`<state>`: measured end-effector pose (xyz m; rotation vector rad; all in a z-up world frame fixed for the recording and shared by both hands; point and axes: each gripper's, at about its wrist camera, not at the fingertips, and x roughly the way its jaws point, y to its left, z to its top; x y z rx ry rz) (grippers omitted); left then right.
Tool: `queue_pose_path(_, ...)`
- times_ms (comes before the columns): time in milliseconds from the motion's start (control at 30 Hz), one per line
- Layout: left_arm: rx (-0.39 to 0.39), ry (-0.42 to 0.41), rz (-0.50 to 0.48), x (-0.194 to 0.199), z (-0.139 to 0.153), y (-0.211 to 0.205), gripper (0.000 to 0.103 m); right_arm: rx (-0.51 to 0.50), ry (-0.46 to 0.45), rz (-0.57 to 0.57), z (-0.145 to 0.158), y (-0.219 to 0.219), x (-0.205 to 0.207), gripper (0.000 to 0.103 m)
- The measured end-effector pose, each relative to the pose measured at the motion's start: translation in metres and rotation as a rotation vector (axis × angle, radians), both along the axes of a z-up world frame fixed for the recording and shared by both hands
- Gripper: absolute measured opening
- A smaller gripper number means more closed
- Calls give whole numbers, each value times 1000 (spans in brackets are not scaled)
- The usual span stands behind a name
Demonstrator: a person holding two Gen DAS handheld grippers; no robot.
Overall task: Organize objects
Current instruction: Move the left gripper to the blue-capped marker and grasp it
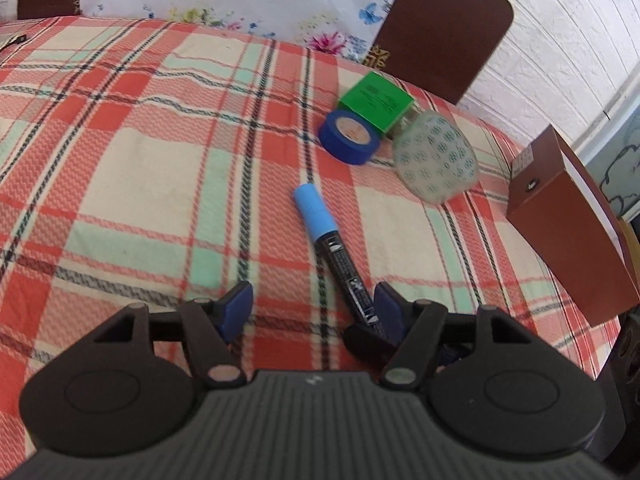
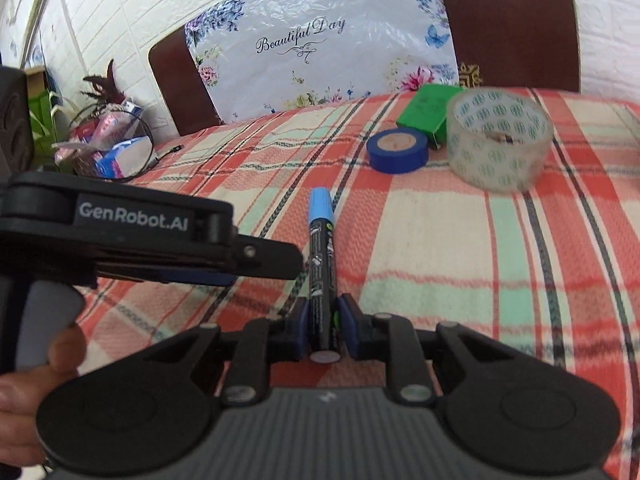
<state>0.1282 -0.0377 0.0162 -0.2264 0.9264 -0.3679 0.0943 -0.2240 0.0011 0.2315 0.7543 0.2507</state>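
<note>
A black marker with a blue cap (image 2: 321,264) is clamped by its rear end between the blue pads of my right gripper (image 2: 323,322), cap pointing away over the plaid tablecloth (image 2: 440,240). The same marker (image 1: 330,248) shows in the left wrist view, with the right gripper's tips at its near end. My left gripper (image 1: 314,306) is open and empty, just left of the marker; it also shows in the right wrist view (image 2: 256,260). Beyond lie a blue tape roll (image 2: 397,150), a green box (image 2: 428,110) and a clear printed tape roll (image 2: 500,142), close together.
Brown chair backs (image 2: 508,24) and a floral plastic sheet (image 2: 304,48) stand behind the table. A brown box (image 1: 568,224) is at the table's right edge. A basket of packets (image 2: 108,144) sits far left.
</note>
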Motion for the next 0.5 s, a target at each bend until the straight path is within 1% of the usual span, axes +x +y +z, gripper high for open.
queue_pose_path(200, 49, 10, -25, -8, -1, -23, 72, 162, 56, -5, -4, -20, -13, 18)
queue_pose_path(367, 96, 3, -38, -15, -2, -42, 71, 317, 109, -10, -10, -38, -21, 18)
queue_pose_path(400, 104, 2, -43, -16, -2, -47, 71, 349, 119, -7, -12, -42, -22, 18)
queue_pose_path(467, 114, 3, -54, -18, -1, -56, 60, 408, 136, -2, -15, -48, -26, 18)
queue_pose_path(500, 121, 6, -58, -19, 0, -60, 57, 428, 140, 0, -17, -51, -27, 18)
